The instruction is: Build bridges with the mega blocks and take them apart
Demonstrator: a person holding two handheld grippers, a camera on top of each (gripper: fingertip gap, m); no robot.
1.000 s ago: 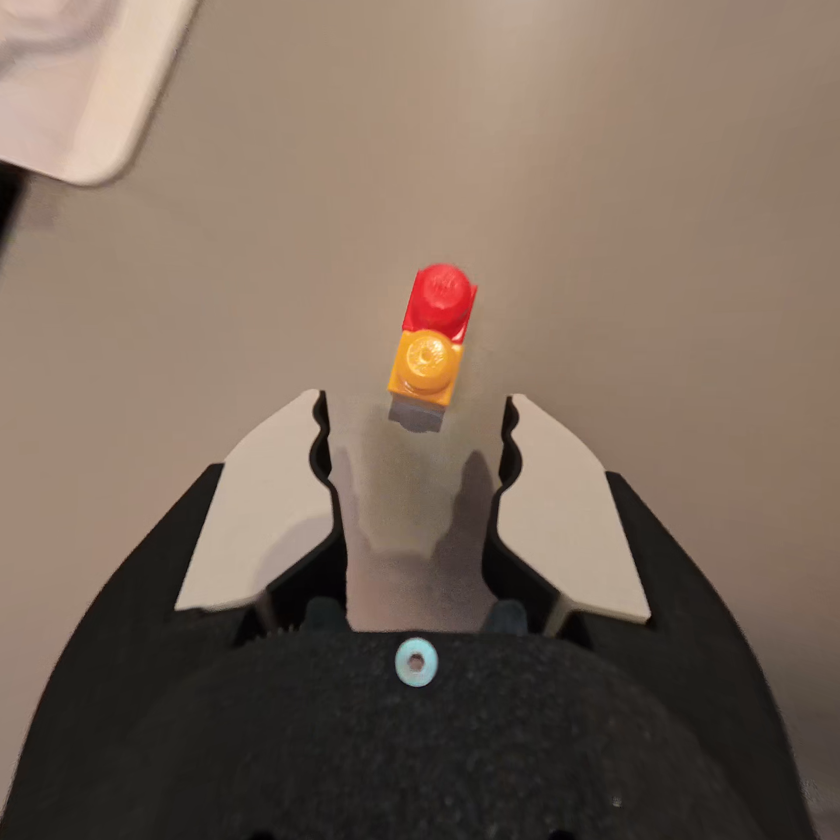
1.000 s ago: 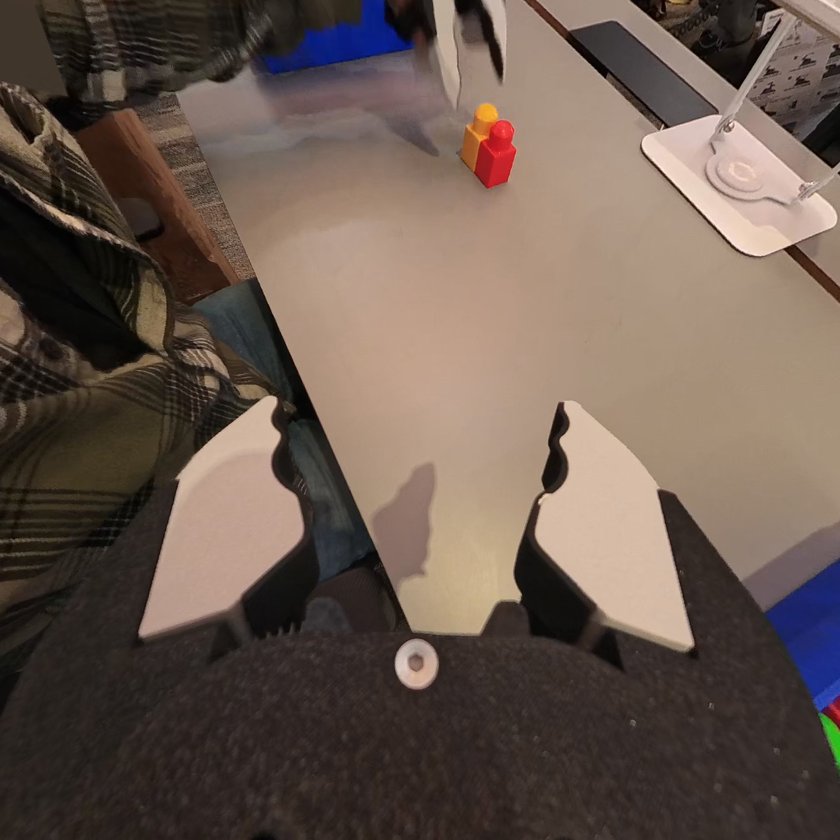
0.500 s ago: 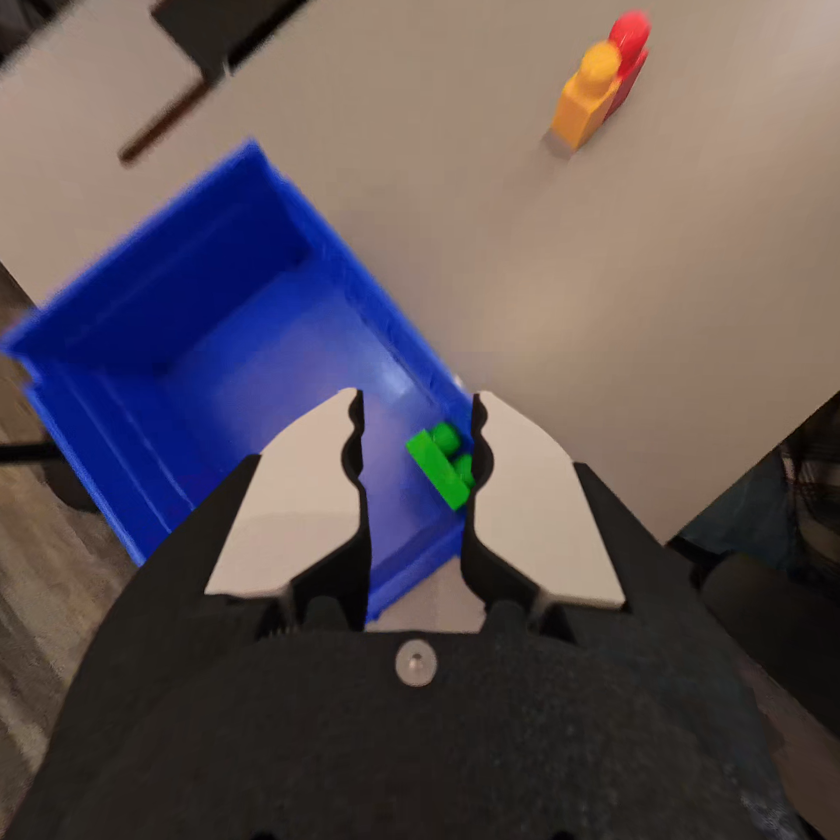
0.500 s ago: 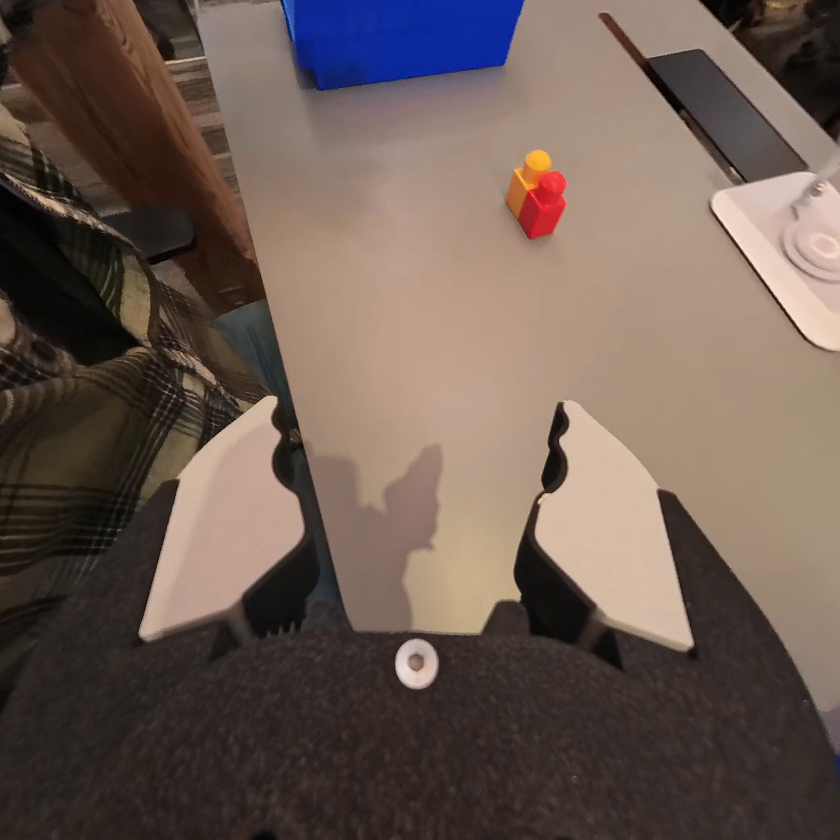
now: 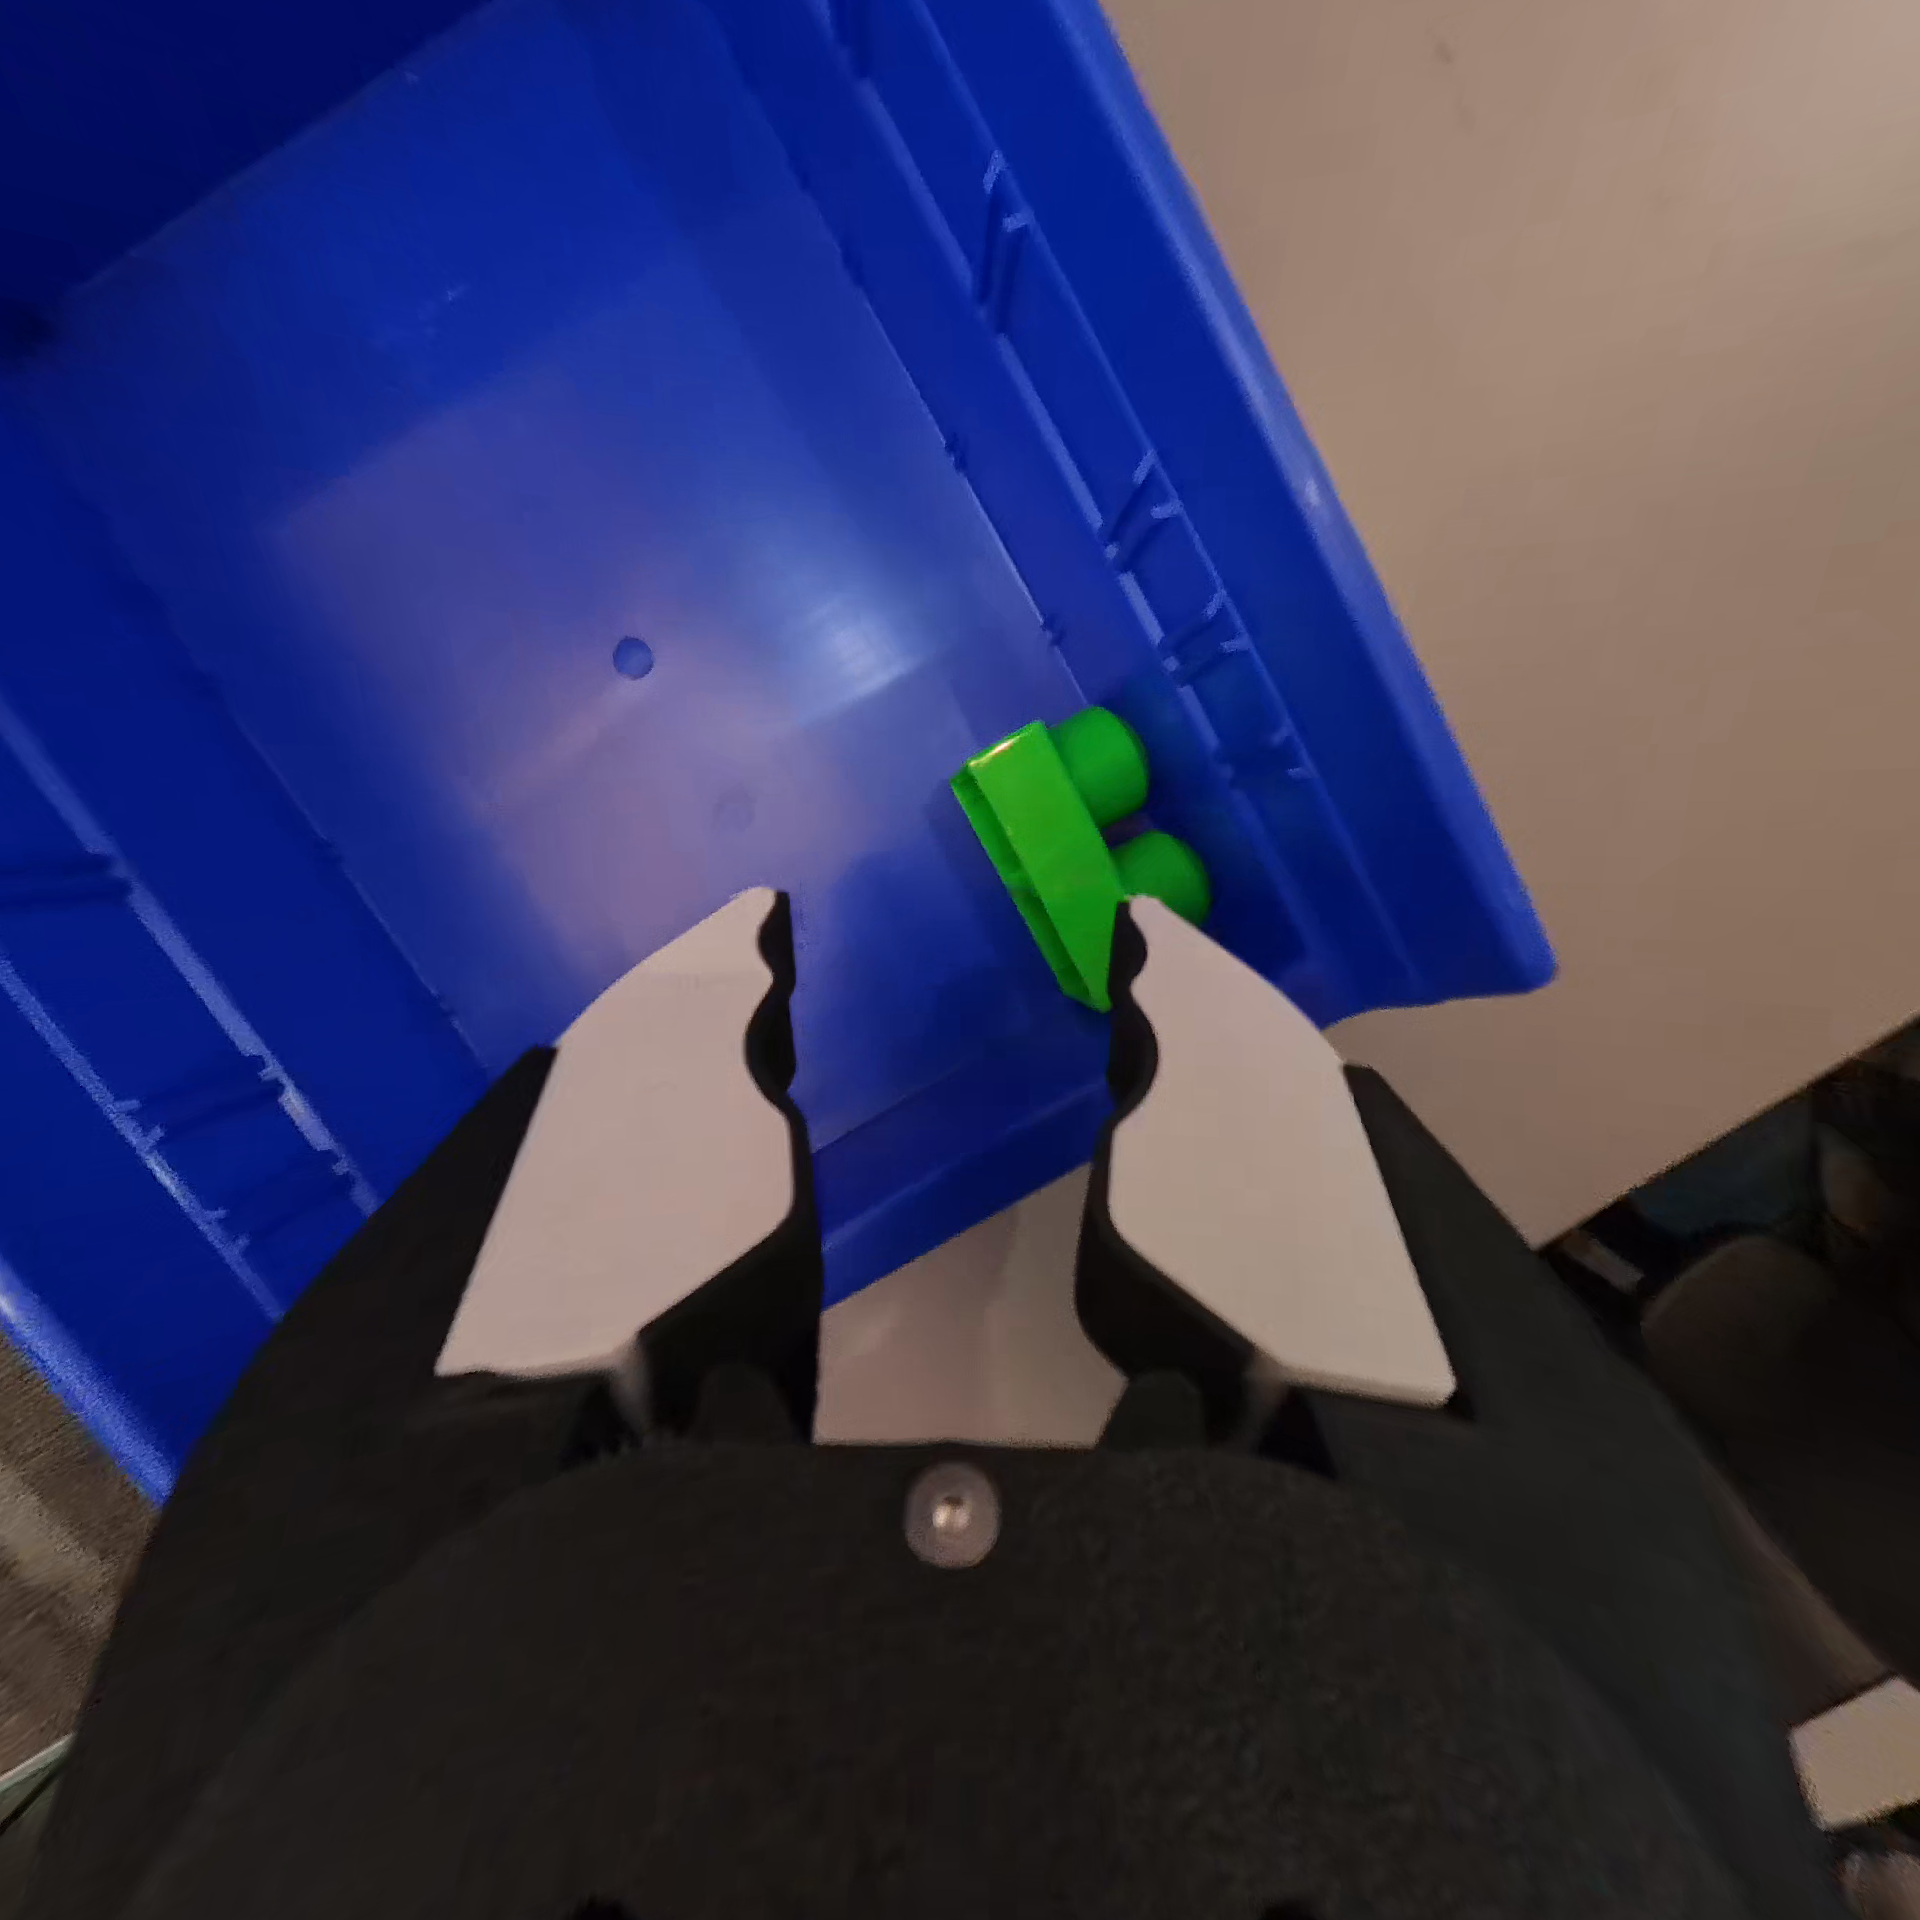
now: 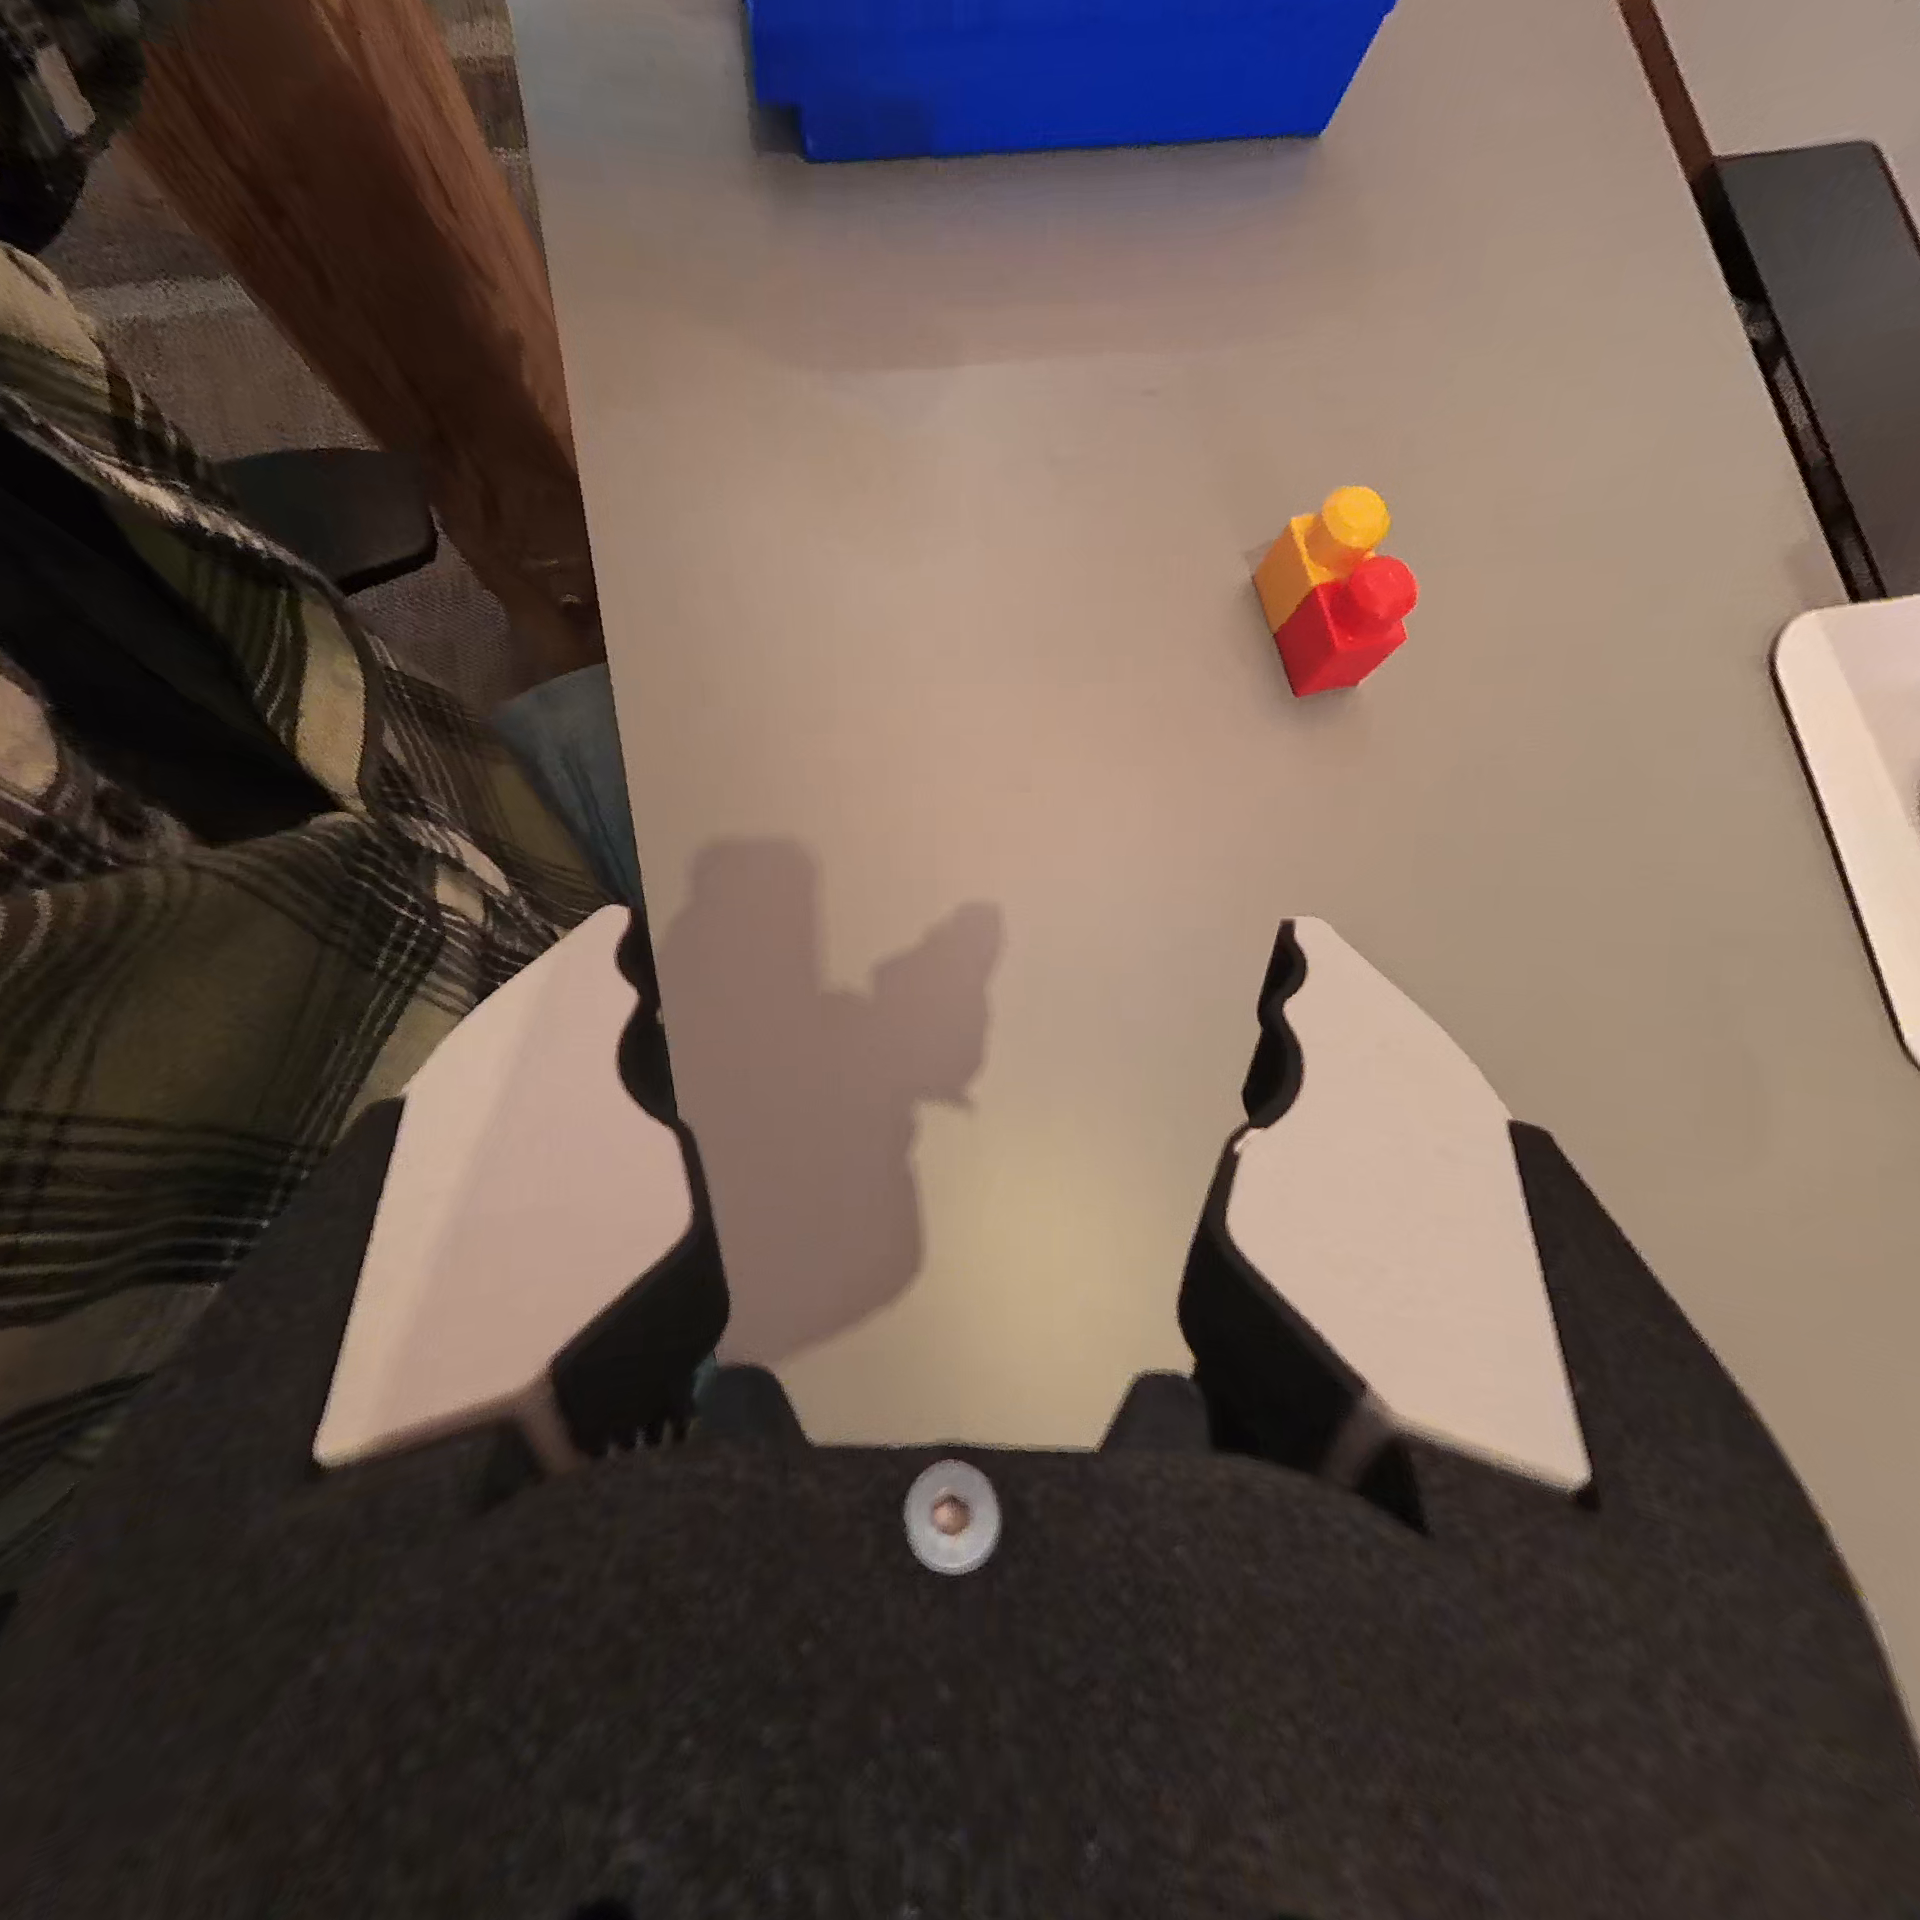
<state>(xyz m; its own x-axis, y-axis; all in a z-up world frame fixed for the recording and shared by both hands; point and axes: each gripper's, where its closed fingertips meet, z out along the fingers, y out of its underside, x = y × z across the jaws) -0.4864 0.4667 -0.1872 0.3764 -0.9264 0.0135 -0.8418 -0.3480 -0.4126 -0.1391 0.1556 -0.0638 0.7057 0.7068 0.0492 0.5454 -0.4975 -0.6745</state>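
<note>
A green two-stud block point(image 5: 1049, 842) lies on its side inside the blue bin point(image 5: 520, 499), against the bin's right wall. My left gripper point(image 5: 951, 914) is open over the bin, its right fingertip just in front of the green block, not holding it. A yellow block point(image 6: 1314, 551) and a red block point(image 6: 1345, 629) stand side by side and touching on the grey table point(image 6: 987, 623). My right gripper point(image 6: 956, 925) is open and empty above the table's near part, well short of the two blocks.
The blue bin also shows at the table's far end in the right wrist view point(image 6: 1049, 78). A white lamp base point(image 6: 1860, 810) sits at the right edge. A black pad point(image 6: 1829, 332) lies far right. A person's plaid sleeve point(image 6: 208, 831) and a wooden leg point(image 6: 353, 260) are left of the table. My right fingertips sit around 50 cm from my left ones.
My left gripper swung away from the yellow and red blocks to the blue bin and dropped closer to the green block, jaws a little wider. My right gripper advanced slightly over the table, still open.
</note>
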